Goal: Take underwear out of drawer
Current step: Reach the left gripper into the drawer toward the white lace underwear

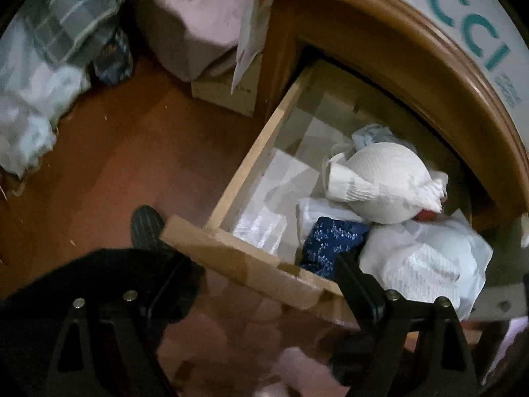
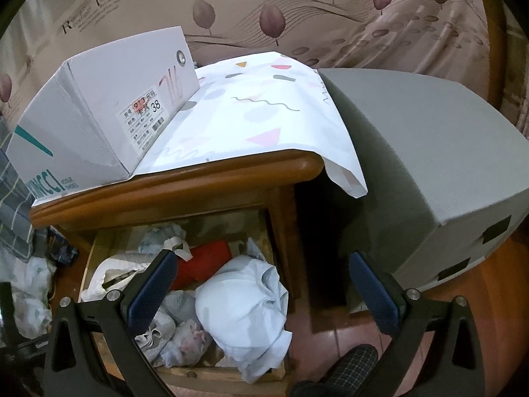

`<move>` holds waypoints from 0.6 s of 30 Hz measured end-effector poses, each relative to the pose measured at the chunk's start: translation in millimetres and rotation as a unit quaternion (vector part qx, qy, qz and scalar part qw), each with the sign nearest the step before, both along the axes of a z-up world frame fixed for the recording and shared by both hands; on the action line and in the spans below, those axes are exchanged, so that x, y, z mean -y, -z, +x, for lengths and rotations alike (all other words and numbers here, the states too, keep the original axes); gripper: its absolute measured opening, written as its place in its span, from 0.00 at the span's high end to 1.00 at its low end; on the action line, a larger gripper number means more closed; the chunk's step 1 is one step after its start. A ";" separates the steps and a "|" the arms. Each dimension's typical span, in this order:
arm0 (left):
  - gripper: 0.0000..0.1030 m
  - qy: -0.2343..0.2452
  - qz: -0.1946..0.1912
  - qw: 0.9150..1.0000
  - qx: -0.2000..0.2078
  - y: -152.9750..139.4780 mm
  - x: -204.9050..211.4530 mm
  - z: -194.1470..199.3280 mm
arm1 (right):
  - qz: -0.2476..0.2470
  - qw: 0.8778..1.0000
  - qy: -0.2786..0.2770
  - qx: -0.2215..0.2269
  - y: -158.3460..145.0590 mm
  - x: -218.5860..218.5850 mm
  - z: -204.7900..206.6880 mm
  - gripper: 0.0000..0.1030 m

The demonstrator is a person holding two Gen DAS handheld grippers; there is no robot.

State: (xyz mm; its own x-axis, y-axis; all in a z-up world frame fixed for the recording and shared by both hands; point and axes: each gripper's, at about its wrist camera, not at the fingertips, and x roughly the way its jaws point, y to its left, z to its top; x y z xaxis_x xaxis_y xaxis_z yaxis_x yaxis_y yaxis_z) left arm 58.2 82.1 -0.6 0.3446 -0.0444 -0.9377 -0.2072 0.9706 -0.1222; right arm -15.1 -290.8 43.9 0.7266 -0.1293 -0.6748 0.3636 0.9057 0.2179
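Note:
The wooden drawer (image 1: 251, 152) (image 2: 86, 258) stands pulled out of the nightstand, full of crumpled garments. In the left wrist view I see a white bra cup (image 1: 380, 182), a dark blue patterned piece (image 1: 334, 244) and a pale blue-white garment (image 1: 426, 264). My left gripper (image 1: 264, 284) hangs open over the drawer's front edge, holding nothing. In the right wrist view a large white garment (image 2: 244, 294) lies at the drawer's right, with a red item (image 2: 201, 261) behind it. My right gripper (image 2: 264, 287) is open above the drawer, its left pad (image 2: 152, 284) over the clothes.
A white shoe box (image 2: 92, 115) and a patterned sheet (image 2: 258, 112) lie on the nightstand top (image 2: 185, 178). A grey box (image 2: 429, 165) stands to its right. A slippered foot (image 2: 350, 367) (image 1: 145, 225) rests on the reddish floor. Piled bedding (image 1: 39, 99) lies at the left.

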 end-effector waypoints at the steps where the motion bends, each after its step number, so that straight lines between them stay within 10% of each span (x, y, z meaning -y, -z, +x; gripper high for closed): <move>1: 0.13 0.006 0.005 1.000 0.002 -5.5 0.2 -2.9 | 0.001 1.000 -0.001 0.000 0.3 -0.6 0.3 0.00; 8: 0.13 0.073 0.039 0.996 0.040 -43.3 5.7 -15.7 | 0.006 1.000 -0.010 -0.002 1.7 -3.6 0.1 0.00; 18: 0.13 0.286 0.093 0.949 0.098 -64.3 51.7 13.7 | 0.004 0.999 -0.031 -0.012 3.9 -13.0 4.0 0.00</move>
